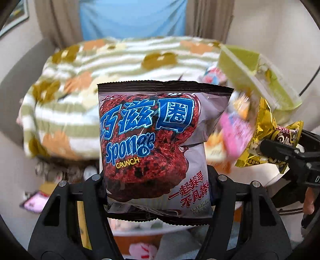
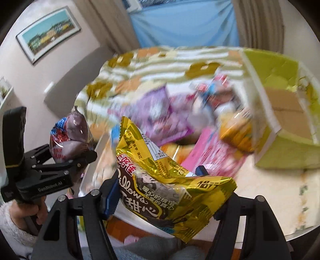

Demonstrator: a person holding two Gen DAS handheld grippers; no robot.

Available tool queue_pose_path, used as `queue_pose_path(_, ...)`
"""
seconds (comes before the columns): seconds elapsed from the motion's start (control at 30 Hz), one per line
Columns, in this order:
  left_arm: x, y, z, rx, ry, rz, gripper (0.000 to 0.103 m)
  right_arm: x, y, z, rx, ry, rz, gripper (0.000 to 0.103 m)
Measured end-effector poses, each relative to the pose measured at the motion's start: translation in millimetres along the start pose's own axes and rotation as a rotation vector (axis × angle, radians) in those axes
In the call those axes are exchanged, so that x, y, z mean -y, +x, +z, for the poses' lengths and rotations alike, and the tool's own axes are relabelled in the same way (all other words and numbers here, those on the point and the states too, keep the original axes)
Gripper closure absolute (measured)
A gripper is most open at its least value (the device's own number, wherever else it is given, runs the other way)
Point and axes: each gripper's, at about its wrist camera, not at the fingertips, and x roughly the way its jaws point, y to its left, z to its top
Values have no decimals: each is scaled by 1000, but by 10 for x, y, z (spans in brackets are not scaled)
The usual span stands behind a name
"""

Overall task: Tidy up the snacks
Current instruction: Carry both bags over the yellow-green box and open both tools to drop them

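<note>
Our left claw (image 1: 158, 192) pinches a brown-and-grey Sponge Crunch packet (image 1: 158, 144) by its lower half, holding it upright and lifted in the air, its blue lettering facing the wrist camera. Our right claw (image 2: 168, 198) grips a crinkled gold foil packet (image 2: 172, 180), tilted and also raised; from the left wrist view the same gold packet (image 1: 266, 140) hangs just to the right of the Sponge Crunch packet, the two apart.

Beyond both claws, a blurred heap of loose snack packets (image 2: 180, 124), purple, pink and orange, lies on the round white desk (image 2: 276, 192). An open lime-green box (image 2: 284, 112) with a brown cardboard floor stands at the right of the desk, just beside the heap. Behind the desk, a bed carries a green-and-white striped blanket (image 1: 100, 76) with orange and mustard patches.

Farther back, beige curtains (image 1: 58, 22) frame a light blue panel (image 1: 132, 18), and a framed landscape picture (image 2: 48, 34) hangs on the pale wall at left. A hand in a fuzzy white sleeve (image 2: 18, 220) holds the left gripper's handle, seen from the right wrist view.
</note>
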Motion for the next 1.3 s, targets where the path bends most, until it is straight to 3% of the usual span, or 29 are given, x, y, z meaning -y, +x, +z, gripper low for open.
queue_pose_path(0.27, 594, -18, 855, 96, 46, -59, 41, 472, -545, 567, 125, 94, -116, 37)
queue_pose_path(0.53, 1489, 300, 1679, 125, 43, -79, 41, 1260, -805, 1035, 157, 79, -151, 37)
queue_pose_path(0.8, 2448, 995, 2320, 53, 75, -103, 41, 2156, -817, 1396, 121, 123, -141, 37)
queue_pose_path(1.0, 2875, 1568, 2607, -33, 94, -101, 40, 2624, -783, 1533, 84, 146, -166, 37)
queue_pose_path(1.07, 2977, 1707, 2669, -54, 107, -103, 34, 2709, -779, 1549, 78, 149, -173, 37)
queue_pose_path(1.17, 3047, 1768, 2685, -57, 134, -58, 0, 2803, -769, 1557, 71, 168, -171, 37)
queue_pose_path(1.3, 2964, 1715, 2619, -44, 154, -69, 0, 2848, -738, 1545, 65, 187, -180, 37)
